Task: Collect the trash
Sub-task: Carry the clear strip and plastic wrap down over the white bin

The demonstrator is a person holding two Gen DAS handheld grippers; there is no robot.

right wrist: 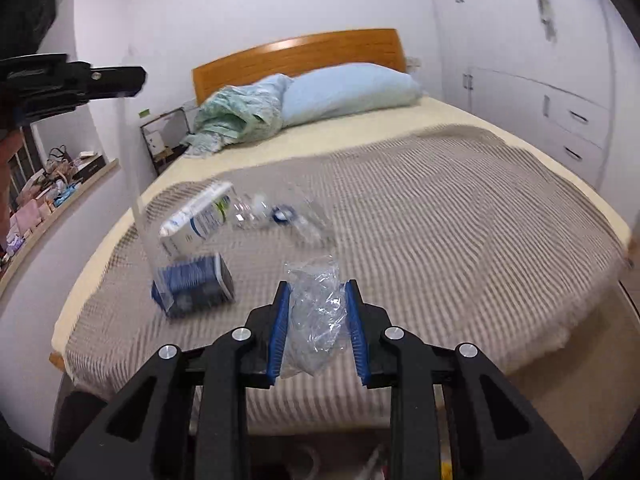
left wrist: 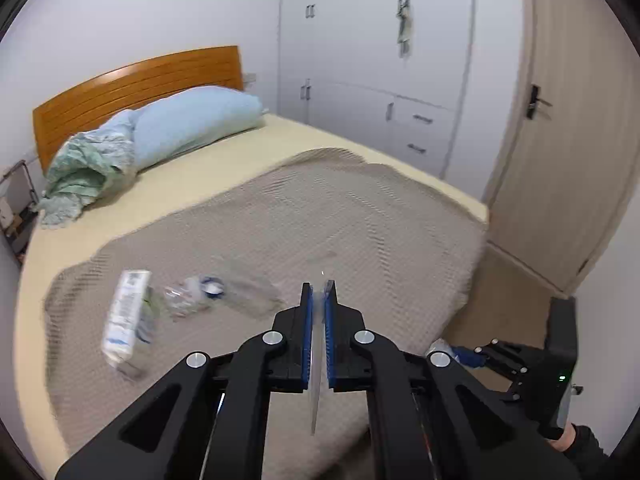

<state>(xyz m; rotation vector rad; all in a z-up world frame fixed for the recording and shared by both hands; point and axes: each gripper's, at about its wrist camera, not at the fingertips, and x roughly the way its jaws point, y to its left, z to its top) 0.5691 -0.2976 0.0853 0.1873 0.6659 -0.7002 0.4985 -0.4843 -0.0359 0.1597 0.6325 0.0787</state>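
Observation:
My left gripper (left wrist: 318, 292) is shut on a thin clear plastic sheet (left wrist: 316, 392), seen edge-on between the blue pads. In the right wrist view the left gripper (right wrist: 138, 76) is high at the left, and the clear plastic sheet (right wrist: 146, 208) hangs from it towards a blue package (right wrist: 194, 286); I cannot tell whether the package lies on the bed or hangs in the plastic. My right gripper (right wrist: 318, 284) is shut on a crumpled clear plastic bag (right wrist: 316, 320). On the blanket lie a white carton (left wrist: 128, 316) (right wrist: 196, 216) and a crushed clear bottle with a blue cap (left wrist: 196, 292) (right wrist: 276, 214).
The trash lies on a grey-brown blanket (left wrist: 360, 220) over a cream mattress. A blue pillow (left wrist: 192, 120) and a green bundle lie at the wooden headboard. White wardrobes (left wrist: 380, 80) and a door (left wrist: 560, 160) stand right of the bed. A cluttered ledge (right wrist: 60, 196) runs along the left.

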